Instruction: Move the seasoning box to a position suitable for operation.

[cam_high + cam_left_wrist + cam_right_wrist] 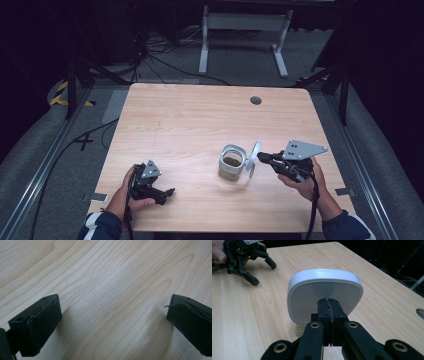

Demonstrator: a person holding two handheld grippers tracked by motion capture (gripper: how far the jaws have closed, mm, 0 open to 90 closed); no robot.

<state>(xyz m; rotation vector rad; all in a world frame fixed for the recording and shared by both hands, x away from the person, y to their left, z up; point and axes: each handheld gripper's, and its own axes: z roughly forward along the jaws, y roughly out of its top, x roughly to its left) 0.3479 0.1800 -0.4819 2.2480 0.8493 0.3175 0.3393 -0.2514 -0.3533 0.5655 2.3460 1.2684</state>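
Right tool (328,305) pinches a white lid (325,293) upright beside the open jar (232,163); left tool (159,190) rests wide apart on the worktop (190,120)

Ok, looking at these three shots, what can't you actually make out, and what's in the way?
- Jar contents: high view shows a small greenish-brown patch, too small to identify.
- Jar body: in the right gripper view the raised lid blocks nearly all of it.
- What the right gripper pinches on the lid: its own shut jaws cover the spot.
- Left gripper body: cut off by the bottom edge of the left gripper view.
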